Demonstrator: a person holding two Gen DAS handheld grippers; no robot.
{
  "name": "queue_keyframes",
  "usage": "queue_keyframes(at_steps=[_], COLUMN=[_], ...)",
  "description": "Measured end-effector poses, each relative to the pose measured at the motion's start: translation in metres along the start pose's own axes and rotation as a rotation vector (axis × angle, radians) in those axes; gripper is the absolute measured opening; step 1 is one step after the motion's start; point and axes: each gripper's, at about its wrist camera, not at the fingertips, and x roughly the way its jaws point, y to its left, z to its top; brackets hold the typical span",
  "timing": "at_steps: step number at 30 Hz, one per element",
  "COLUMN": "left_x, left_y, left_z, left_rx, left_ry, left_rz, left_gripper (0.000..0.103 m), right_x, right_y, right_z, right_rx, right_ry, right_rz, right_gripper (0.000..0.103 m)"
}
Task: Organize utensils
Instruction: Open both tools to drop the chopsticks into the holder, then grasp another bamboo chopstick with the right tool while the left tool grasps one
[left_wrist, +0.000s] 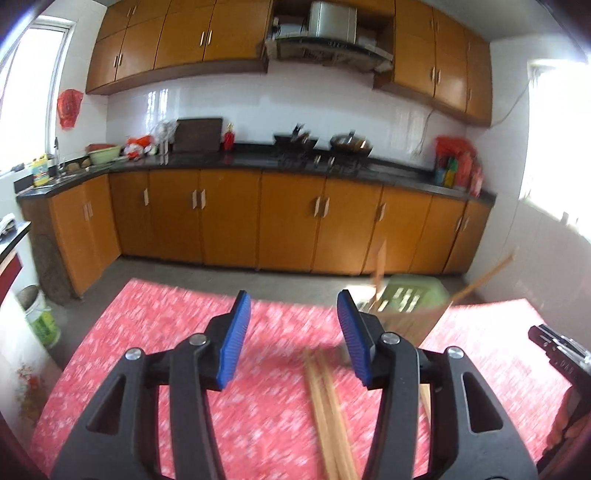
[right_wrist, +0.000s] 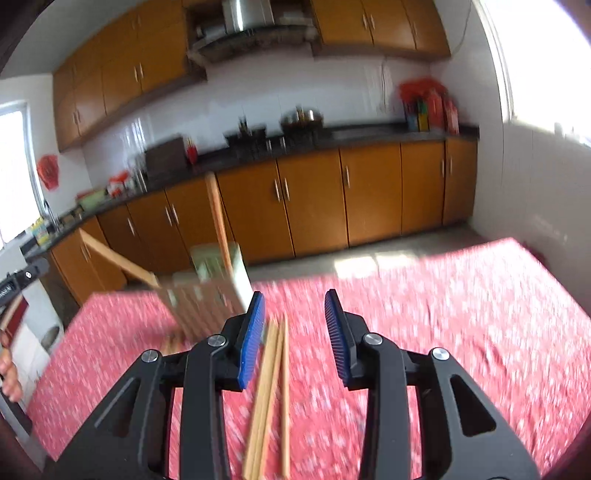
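1. A kitchen with orange wooden cabinets (left_wrist: 229, 214) and a dark countertop (left_wrist: 236, 160) forms the background; nearer the cameras is a table under a red patterned tablecloth (left_wrist: 155, 332), which is blurred in both views.

2. A pale green slotted plastic utensil holder (left_wrist: 413, 297) stands at the far edge of the tablecloth. Two wooden chopsticks already lean out of it, one nearly upright, one slanting away. I judge it to be where the loose pieces belong.

3. A bundle of loose light wooden chopsticks (left_wrist: 328, 406) lies flat on the tablecloth on the near side of the holder, roughly lengthwise to both cameras. These are what remains to be sorted.

4. The left gripper (left_wrist: 293, 334) has its blue ribbed pads spread with nothing between them. The loose chopsticks lie on the cloth below, toward its right finger. It sits to the left of the holder, pointed down at the table.

5. The right gripper (right_wrist: 294, 334) is also parted and pinches nothing. In its view the loose chopsticks (right_wrist: 269, 391) lie on the cloth beneath the gap, close to the left pad. The holder (right_wrist: 210, 291) is just beyond and left of that pad.

6. Both claws are parted and angled toward the cloth, probably to straddle the chopsticks for a pickup. Lying flat and thin, they may be hard to pinch cleanly.

7. At the left edge of the right view, fingers of a person's hand (right_wrist: 9, 373) show, beside part of the other gripper.
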Motion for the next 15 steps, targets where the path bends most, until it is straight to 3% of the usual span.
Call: queue_keyframes(at_steps=[4,7,12,15], left_x=[0.027,0.041,0.049,0.053], left_y=[0.022,0.033,0.033,0.025], left_z=[-0.061,-0.090,-0.114,-0.118], left_rx=[-0.019,-0.067,-0.081,-0.074], left_ry=[0.169,0.256,0.307,0.317], left_rz=[0.001,-0.014,-0.040,-0.065], left_gripper=[0.049,0.049,0.049,0.049], right_x=[0.042,0.068,0.093,0.098], right_y=[-0.002,0.009,0.022,0.020], right_z=[-0.056,-0.087,-0.097,-0.103], right_rx=[0.011,-0.002,-0.032,-0.064], right_ry=[0.192,0.281,0.328,0.318], right_rz=[0.023,0.038,0.016,-0.021], right_gripper=[0.024,0.022,0.022,0.008])
